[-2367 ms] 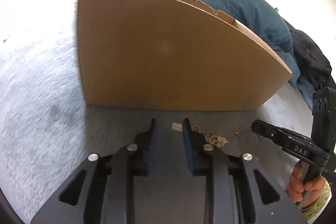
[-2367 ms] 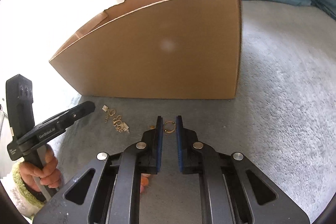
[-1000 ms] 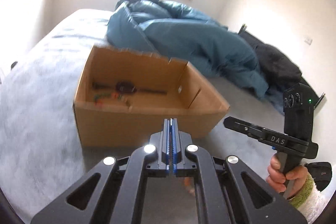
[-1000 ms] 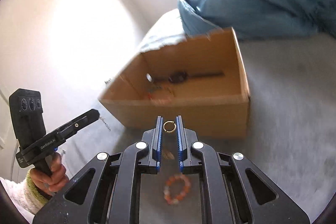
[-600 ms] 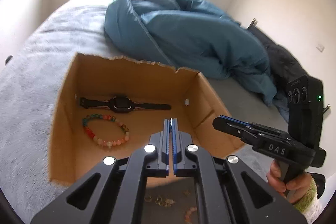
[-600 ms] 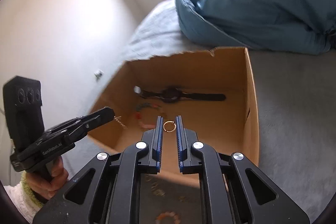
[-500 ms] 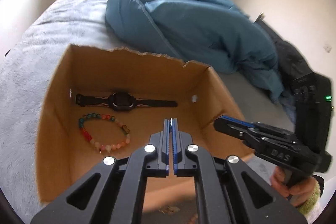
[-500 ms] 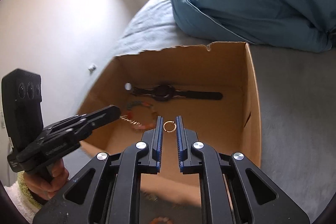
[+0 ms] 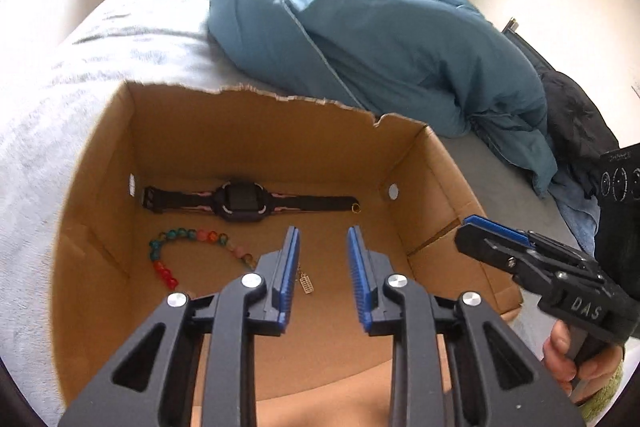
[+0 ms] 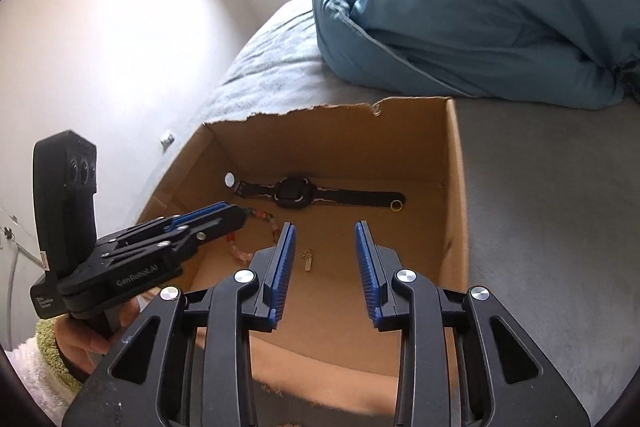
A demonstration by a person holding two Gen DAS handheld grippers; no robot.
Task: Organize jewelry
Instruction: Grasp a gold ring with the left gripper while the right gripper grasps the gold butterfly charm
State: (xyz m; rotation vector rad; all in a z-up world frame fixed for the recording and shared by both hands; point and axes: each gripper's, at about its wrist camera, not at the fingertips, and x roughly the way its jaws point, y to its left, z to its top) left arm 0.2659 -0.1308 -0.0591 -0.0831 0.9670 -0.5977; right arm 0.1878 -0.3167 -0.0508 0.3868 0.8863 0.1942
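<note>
Grey bed cover [image 9: 120, 39], crumpled teal duvet [image 9: 380, 39] at its far end; white walls [image 10: 120, 27], daylight behind duvet.

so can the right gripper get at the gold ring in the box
Probably yes: the right gripper is open above the open-topped box, and the ring lies uncovered by the watch strap's end.

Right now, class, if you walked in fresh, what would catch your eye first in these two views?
The open cardboard box on the grey bed fills the middle. On its floor a black watch lies along the far wall, with a colourful bead bracelet nearer. Both claws, left and right, hang open above it, with a rumpled teal duvet behind.
</note>
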